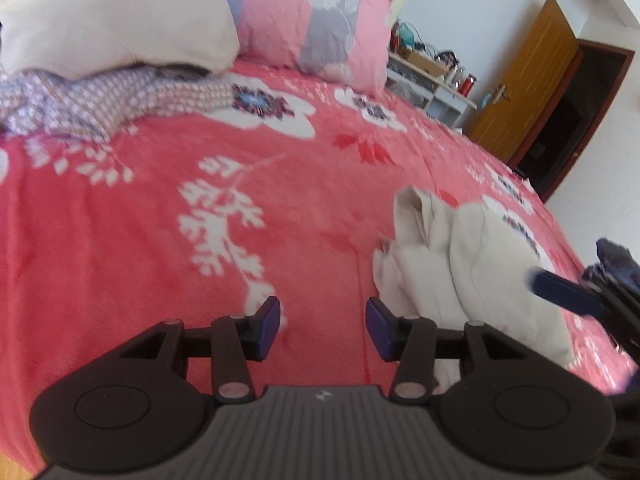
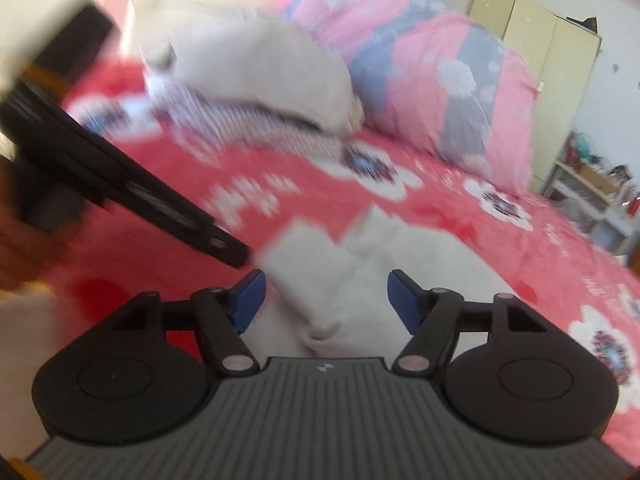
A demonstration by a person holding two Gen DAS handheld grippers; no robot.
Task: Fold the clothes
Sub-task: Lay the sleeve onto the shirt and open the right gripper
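- My left gripper (image 1: 323, 328) hovers over the red flowered bed (image 1: 160, 240), its fingers (image 1: 269, 328) spread with only blanket between them.
- The white garment (image 1: 460, 264) lies crumpled on the bed, just right of my left gripper and well apart from the pillows (image 1: 112, 12) at the head.
- My right gripper (image 2: 323, 300) sits right above that garment (image 2: 360, 280), fingers (image 2: 248, 300) spread; cloth shows in the gap, but the pads do not press it.
- In the left view, one blue finger of the right gripper (image 1: 560, 292) reaches in over the garment's right edge.
- The right view is blurred.
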